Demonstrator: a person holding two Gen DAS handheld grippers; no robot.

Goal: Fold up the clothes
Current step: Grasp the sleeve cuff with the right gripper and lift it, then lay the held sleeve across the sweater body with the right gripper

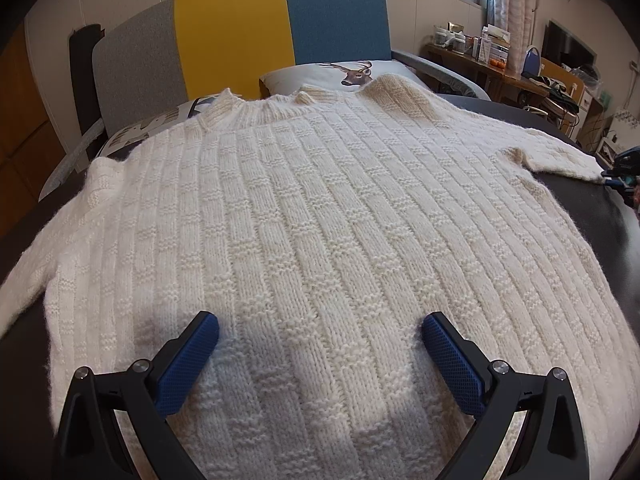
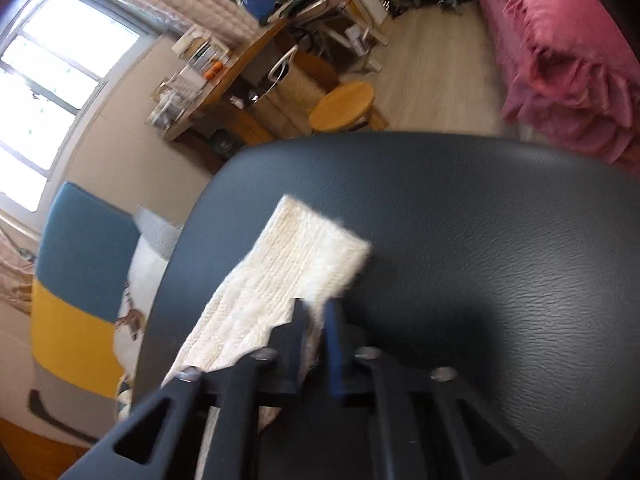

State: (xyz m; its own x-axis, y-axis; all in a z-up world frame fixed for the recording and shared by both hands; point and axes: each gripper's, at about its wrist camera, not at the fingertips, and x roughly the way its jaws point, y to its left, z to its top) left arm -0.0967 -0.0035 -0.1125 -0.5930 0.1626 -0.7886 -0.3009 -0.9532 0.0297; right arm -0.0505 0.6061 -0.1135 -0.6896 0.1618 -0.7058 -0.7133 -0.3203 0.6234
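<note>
1. Closest to me in the left view, my left hand-held gripper is spread wide, holding nothing. Its two blue pads sit just over the lower part of the sweater.
2. The cream knit sweater lies flat and spread out on the dark desk. Its neck points away from me. One sleeve goes off to the left and one to the right.
3. In the right view, my right hand-held gripper is squeezed narrow on the sleeve of the sweater. The knit is pinched between the two fingers. The sleeve's cuff end sticks out past the fingers over the dark desk top. This view is a bit blurry.
4. At the far right edge of the left view I can see a small part of that other gripper at the tip of the sleeve.
5. Behind the sweater's neck is a pillow with a deer picture.
6. Farther back is a chair back in grey, yellow and blue.
7. Far away are a round wooden stool, a messy wooden side table, a window and a pink bed cover.
</note>
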